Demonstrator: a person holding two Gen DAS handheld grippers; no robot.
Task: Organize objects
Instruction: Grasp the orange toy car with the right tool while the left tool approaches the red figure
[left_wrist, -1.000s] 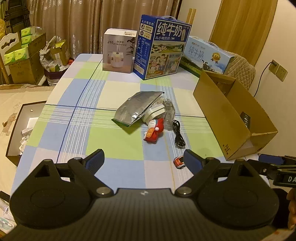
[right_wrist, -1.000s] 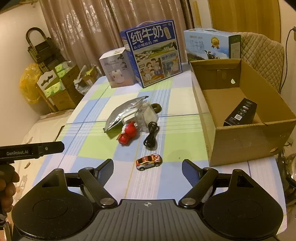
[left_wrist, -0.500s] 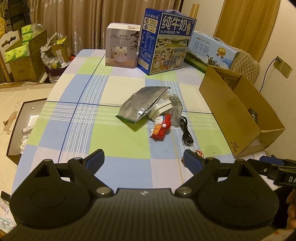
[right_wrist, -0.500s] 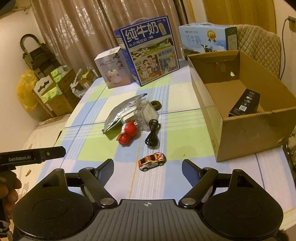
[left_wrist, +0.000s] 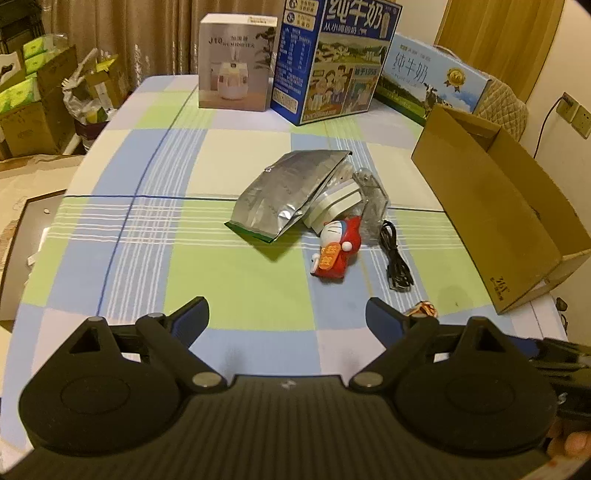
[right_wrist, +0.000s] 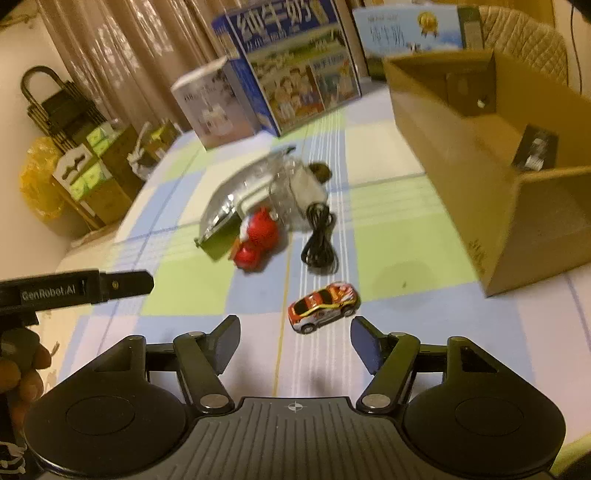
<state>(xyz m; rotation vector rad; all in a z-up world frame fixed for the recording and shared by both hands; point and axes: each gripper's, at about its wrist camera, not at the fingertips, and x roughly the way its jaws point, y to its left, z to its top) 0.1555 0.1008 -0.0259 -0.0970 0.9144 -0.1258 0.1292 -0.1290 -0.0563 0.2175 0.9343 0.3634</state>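
Hovering over the near edge of the checked counter (left_wrist: 122, 258), both claws point down at the clutter. Left claw (left_wrist: 286, 314) is spread wide, nothing between its fingers. Right claw (right_wrist: 293, 336) is closing, fingers apart, nothing pinched; toy car (right_wrist: 323, 306) sits just ahead of the gap, untouched. Beyond the car: coiled black cable (right_wrist: 319, 243), red figurine (right_wrist: 256, 240), and a silver foil bag (left_wrist: 288, 195) lying over a white packet (left_wrist: 334, 203) and a clear plastic piece (left_wrist: 373, 192). Open cardboard box (right_wrist: 461, 155) stands to the right, well apart from the pile, with a dark carton (right_wrist: 535, 151) inside. Humidifier box (left_wrist: 236, 62) and two milk cartons line the far edge.

Right view is motion-blurred, so labels don't read. In the left view the car is mostly hidden behind the right finger. A small dark lump behind the pile can't be identified. Box interior is cut off in the left view.
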